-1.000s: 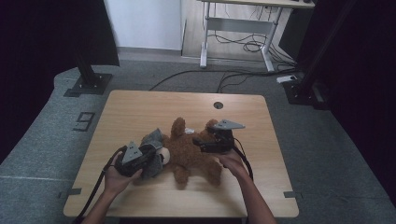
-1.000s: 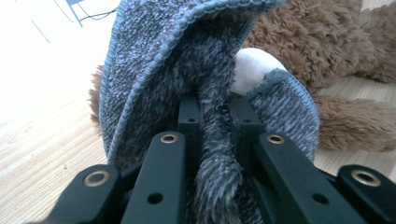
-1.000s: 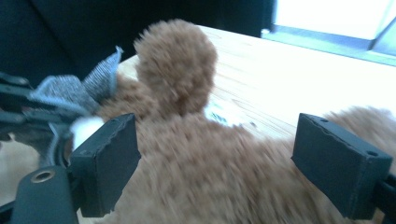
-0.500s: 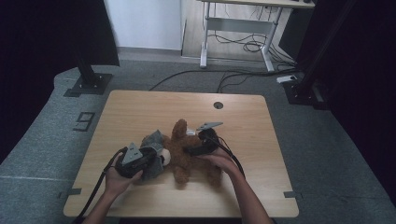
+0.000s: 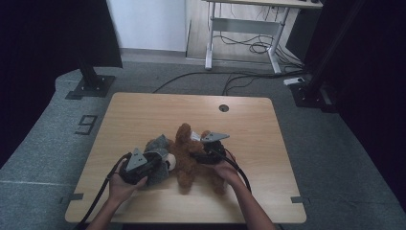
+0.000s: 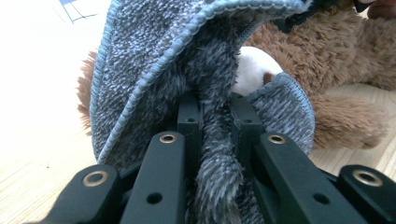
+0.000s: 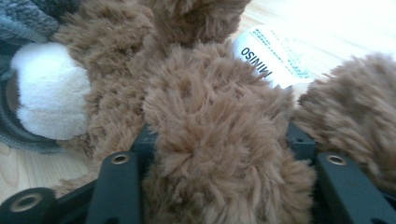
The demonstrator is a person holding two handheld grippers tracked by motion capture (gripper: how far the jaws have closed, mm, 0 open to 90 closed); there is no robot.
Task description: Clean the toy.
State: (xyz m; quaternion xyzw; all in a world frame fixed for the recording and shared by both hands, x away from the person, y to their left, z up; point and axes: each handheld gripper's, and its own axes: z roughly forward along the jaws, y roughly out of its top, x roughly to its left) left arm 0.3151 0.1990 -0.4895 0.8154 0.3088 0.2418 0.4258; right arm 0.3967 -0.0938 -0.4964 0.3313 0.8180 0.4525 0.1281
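Wooden table [image 5: 143,112]: brown plush bear [image 5: 189,160], apparently grey knit garment [image 5: 158,143].

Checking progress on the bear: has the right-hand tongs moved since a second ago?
Yes. The right tongs came toward the table's near edge, away from the round hole, onto the brown plush bear.

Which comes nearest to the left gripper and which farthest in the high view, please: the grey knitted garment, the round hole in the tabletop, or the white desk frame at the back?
1. Grey knitted garment, clamped in the left gripper.
2. Round hole, toward the table's far edge, to the right.
3. White desk frame, on the floor beyond the table.
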